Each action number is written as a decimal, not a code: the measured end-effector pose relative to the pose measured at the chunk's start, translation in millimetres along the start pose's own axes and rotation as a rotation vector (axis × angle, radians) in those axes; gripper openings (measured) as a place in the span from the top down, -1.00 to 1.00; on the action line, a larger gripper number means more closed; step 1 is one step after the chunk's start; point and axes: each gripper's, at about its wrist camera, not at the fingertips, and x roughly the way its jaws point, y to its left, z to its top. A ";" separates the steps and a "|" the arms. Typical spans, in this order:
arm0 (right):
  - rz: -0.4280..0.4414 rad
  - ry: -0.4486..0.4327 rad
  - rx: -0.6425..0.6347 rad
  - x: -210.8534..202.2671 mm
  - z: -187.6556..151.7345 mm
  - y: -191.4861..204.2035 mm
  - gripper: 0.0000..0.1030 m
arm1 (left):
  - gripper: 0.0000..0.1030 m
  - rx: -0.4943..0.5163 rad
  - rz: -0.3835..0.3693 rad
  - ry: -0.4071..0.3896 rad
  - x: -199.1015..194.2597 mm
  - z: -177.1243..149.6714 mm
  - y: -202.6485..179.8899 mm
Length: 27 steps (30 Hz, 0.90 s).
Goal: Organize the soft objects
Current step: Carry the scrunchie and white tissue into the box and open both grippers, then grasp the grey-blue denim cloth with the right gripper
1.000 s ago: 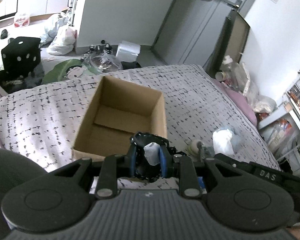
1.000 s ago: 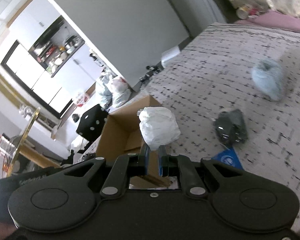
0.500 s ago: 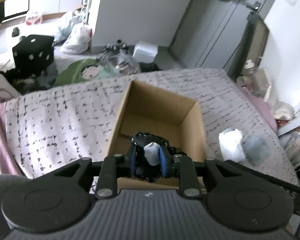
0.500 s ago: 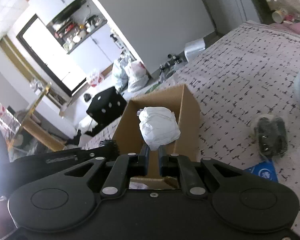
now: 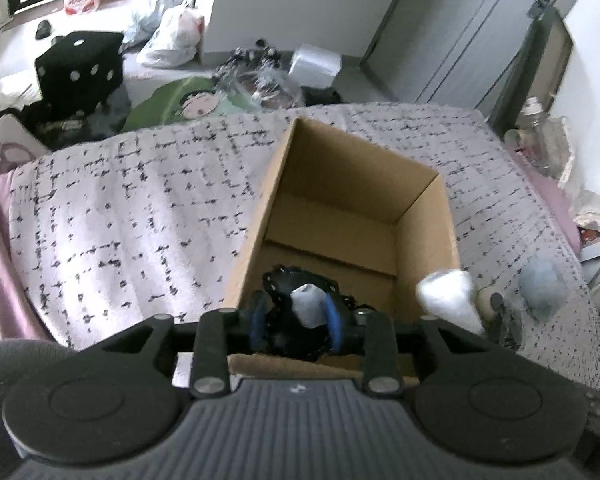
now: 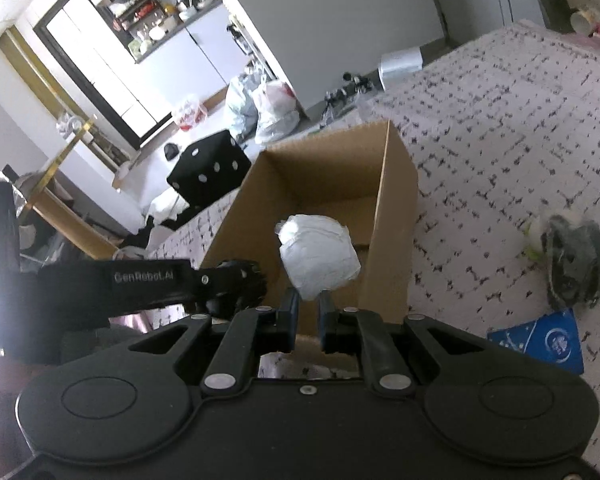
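The open box sits on the bed; the left tool hangs over its near edge with a dark bundle between its opening jaws. To the box's right the right tool carries a wrapped bundle over the box's near right corner; farther right on the bed lie a round bundle, a dark pouch and a flat packet; beyond the bed's far end, a dice cube and bags stand on the floor.

We look from two fisheye cameras, each mounted just behind a hand-held gripper and facing forward and downward along its fingers. The left wrist view sits close above the near rim of the open brown cardboard box — we see straight into it, with the grey-white bedspread with black dashes spreading to either side. The right wrist view faces the same box from its right, slightly farther back and rolled (the room leans). Both share the box, the bedspread and the black dice-shaped cushion beyond the bed.
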 end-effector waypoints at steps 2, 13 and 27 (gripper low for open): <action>-0.001 0.007 -0.001 -1.1 -1.2 0.9 0.71 | 0.34 -0.001 0.011 0.008 -1.0 -1.1 -1.8; -0.063 -0.077 0.019 -35.7 5.5 -1.7 -0.35 | -0.09 0.036 0.038 -0.040 -28.7 -4.6 -18.1; -0.228 0.016 0.241 -62.4 -8.6 -58.1 -0.79 | -0.45 0.106 0.032 -0.046 -50.1 -21.4 -58.7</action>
